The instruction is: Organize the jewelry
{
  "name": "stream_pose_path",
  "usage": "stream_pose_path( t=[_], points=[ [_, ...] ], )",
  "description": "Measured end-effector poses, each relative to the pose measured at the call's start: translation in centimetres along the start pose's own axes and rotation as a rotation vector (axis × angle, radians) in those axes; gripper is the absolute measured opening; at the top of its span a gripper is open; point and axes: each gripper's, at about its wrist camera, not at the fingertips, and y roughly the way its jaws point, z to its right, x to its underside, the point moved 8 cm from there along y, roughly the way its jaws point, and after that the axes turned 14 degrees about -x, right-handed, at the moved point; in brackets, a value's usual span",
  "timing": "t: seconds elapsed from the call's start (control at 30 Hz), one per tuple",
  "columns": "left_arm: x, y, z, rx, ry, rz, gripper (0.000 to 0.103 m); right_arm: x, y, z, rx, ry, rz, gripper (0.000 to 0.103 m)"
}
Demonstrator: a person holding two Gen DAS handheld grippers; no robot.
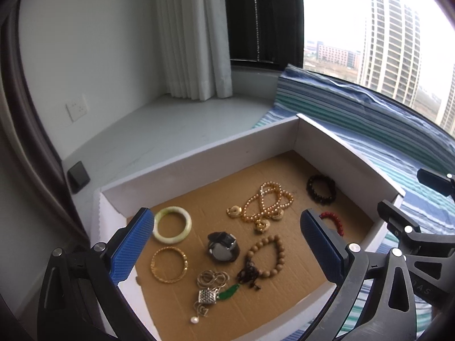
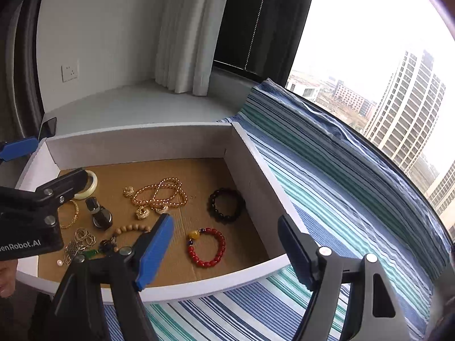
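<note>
Both sets of jaws stand wide apart with nothing between the pads: left gripper (image 1: 227, 244) hangs over the near half of the box, right gripper (image 2: 227, 244) over the box's near right corner, one blue finger (image 2: 155, 251) inside the box line and the other (image 2: 294, 251) outside above the striped cloth (image 2: 327, 187). All jewelry lies loose on the brown cardboard floor of a shallow white-walled box (image 1: 199, 159), which sits on the striped cloth next to a grey window ledge (image 1: 170, 119). Left side of box: pale green jade bangle (image 1: 171, 224), gold bangle (image 1: 169, 264) just in front of it, apart. Centre: dark wristwatch (image 1: 223, 246). Behind the watch: gold bead necklace (image 1: 266, 201) in a looped pile with small gold ring-shaped pieces touching its edges. Right of watch: tan wooden bead bracelet (image 1: 267, 255) with dark tassel knot at its near end. Near front: tangled thin chain (image 1: 212, 280) with square silver pendant, green leaf-shaped pendant (image 1: 229, 294) just beside it, single pearl (image 1: 194, 320) nearest the front wall. Far right corner: black bead bracelet (image 1: 320, 189), near the right wall. Red bead bracelet (image 2: 207, 246) with one yellow bead, in front of the black one, apart from it; in the left wrist view it is half hidden behind the left gripper's finger. White curtain (image 1: 196, 34) at back, high-rise buildings outside the window. Left gripper body also shows at left edge of right wrist view, over the bangles.
</note>
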Motion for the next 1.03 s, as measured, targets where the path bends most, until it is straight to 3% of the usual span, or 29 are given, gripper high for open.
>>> stream_pose_path(
  t=[0.17, 0.27, 0.4, 0.5, 1.03],
  points=[
    [0.7, -0.7, -2.0, -0.064, -0.012, -0.007, 0.102, -0.4, -1.0, -0.8, 0.005, -0.014, 0.016, 0.077],
    [1.2, -0.5, -2.3, -0.059, 0.006, -0.024, 0.102, -0.6, -1.5, -1.5, -0.005, -0.015, 0.017, 0.077],
    [1.8, -0.3, -2.9, -0.051, -0.011, -0.055, 0.102, -0.2, -0.8, -2.7, -0.129, 0.061, -0.055, 0.079],
    [2.1, -0.2, -3.5, -0.055, -0.033, -0.071, 0.102, 0.2, -0.2, -3.5, -0.171, 0.09, -0.105, 0.08],
    [2.7, -0.3, -5.1, -0.059, -0.089, -0.087, 0.102, 0.6, 0.5, -4.9, -0.155, 0.083, -0.14, 0.08]
  ],
)
